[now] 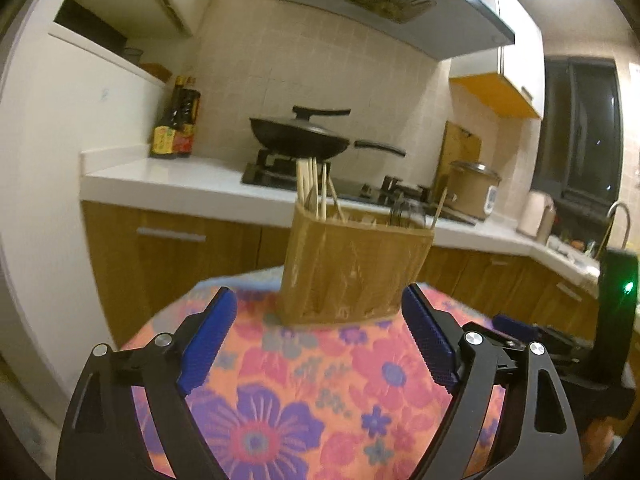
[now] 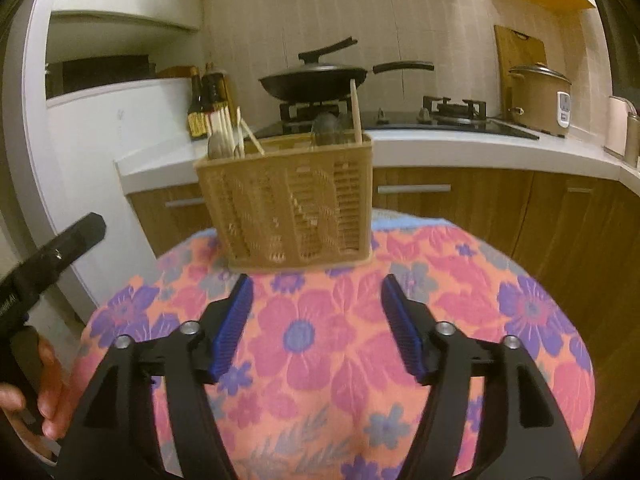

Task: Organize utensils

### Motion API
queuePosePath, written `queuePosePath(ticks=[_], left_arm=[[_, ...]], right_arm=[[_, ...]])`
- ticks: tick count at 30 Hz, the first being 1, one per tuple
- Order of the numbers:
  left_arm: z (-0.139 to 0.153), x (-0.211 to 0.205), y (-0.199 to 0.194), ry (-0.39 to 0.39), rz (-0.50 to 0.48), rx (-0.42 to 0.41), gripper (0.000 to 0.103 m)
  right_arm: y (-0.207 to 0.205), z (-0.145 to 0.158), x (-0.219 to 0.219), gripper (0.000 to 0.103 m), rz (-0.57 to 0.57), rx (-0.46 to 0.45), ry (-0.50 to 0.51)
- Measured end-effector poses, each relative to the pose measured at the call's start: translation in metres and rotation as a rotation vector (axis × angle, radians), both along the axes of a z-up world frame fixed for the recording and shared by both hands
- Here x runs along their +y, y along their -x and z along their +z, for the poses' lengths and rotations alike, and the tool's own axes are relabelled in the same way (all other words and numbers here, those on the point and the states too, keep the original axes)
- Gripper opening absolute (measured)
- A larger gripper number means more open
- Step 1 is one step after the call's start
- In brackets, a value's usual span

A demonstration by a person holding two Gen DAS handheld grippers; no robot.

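A tan slatted utensil basket (image 1: 352, 276) (image 2: 292, 204) stands upright at the far edge of a table with a floral cloth (image 1: 304, 380) (image 2: 320, 360). Several wooden chopsticks (image 1: 312, 186) (image 2: 230, 130) stick up from its left compartment, with spoon-like utensils beside them. One chopstick (image 2: 356, 112) stands at the right end, next to dark utensils (image 2: 328, 128). My left gripper (image 1: 318, 300) is open and empty, just short of the basket. My right gripper (image 2: 316, 288) is open and empty, a little before the basket.
Behind the table runs a white kitchen counter (image 2: 460, 144) with a gas hob, a black wok (image 1: 300, 138) (image 2: 316, 80), sauce bottles (image 1: 176, 124), a rice cooker (image 2: 540, 100) and a cutting board. The hand holding the left gripper's body shows at the left of the right wrist view (image 2: 44, 392).
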State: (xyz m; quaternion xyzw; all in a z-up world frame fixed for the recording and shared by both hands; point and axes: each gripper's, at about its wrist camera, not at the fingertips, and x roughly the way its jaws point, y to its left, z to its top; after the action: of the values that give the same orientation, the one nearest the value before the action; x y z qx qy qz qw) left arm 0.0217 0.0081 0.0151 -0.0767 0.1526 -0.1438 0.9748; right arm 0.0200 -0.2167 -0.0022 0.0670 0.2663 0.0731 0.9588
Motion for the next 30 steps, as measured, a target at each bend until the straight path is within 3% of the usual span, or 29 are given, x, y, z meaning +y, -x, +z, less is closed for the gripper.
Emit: queuePosePath(ticks=[6,12,16,22,30], left_arm=[[-0.020,-0.018,0.023,-0.061,0.060,-0.012,0.086],[-0.022,-0.026,0.028,-0.095,0.131,-0.055,0.090],[-0.020,-0.022,0.028,-0.076,0.145,-0.054,0.091],[-0.021,-0.021,0.030,-0.075,0.155,-0.063,0.095],[-0.021,-0.037,0.033,-0.162,0.146,-0.067,0.095]], right_arm=[[0.021,-0.014,0.002,0.075,-0.025,-0.013,0.025],[0.027,-0.017,0.003,0.083,-0.069,-0.068,0.063],[0.032,-0.016,0.006,0.088,-0.085,-0.102,0.108],[0.036,-0.014,0.003,0.095,-0.102,-0.123,0.102],[0.033,-0.017,-0.010,0.095,-0.118,-0.103,0.044]])
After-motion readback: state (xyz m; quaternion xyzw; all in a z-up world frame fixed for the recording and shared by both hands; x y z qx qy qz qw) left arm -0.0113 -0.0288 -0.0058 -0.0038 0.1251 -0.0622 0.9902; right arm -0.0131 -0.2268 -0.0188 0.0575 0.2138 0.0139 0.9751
